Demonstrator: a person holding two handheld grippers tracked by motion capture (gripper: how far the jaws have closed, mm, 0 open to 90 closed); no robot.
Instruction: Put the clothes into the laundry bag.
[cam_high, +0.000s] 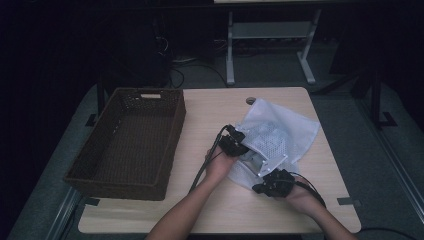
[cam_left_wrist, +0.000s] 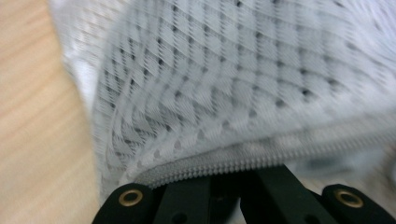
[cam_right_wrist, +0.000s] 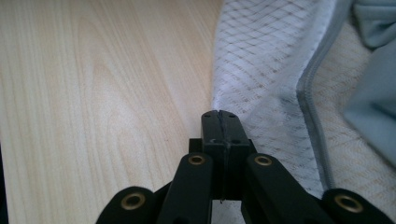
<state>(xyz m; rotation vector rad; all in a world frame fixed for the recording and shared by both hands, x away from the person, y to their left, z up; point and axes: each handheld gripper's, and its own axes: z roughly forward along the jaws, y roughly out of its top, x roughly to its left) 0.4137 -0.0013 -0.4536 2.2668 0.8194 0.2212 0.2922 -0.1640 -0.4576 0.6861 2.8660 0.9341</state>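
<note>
A white mesh laundry bag (cam_high: 280, 130) lies on the right half of the wooden table (cam_high: 210, 110). My left gripper (cam_high: 239, 141) sits at the bag's left side. In the left gripper view its jaws stand together under the zipper edge (cam_left_wrist: 243, 161), shut on the mesh (cam_left_wrist: 233, 84). My right gripper (cam_high: 260, 188) is at the bag's near edge, and its jaws (cam_right_wrist: 219, 116) are shut on the rim of the mesh (cam_right_wrist: 261, 60). A light blue cloth (cam_right_wrist: 373, 93) lies inside the opened bag beyond a grey seam.
A dark brown wicker basket (cam_high: 130, 140) with nothing in it stands on the table's left half. A round cable hole (cam_high: 250, 100) lies near the table's far edge. Bare wood (cam_right_wrist: 93, 93) stretches beside the right gripper. A desk frame (cam_high: 270, 45) stands behind the table.
</note>
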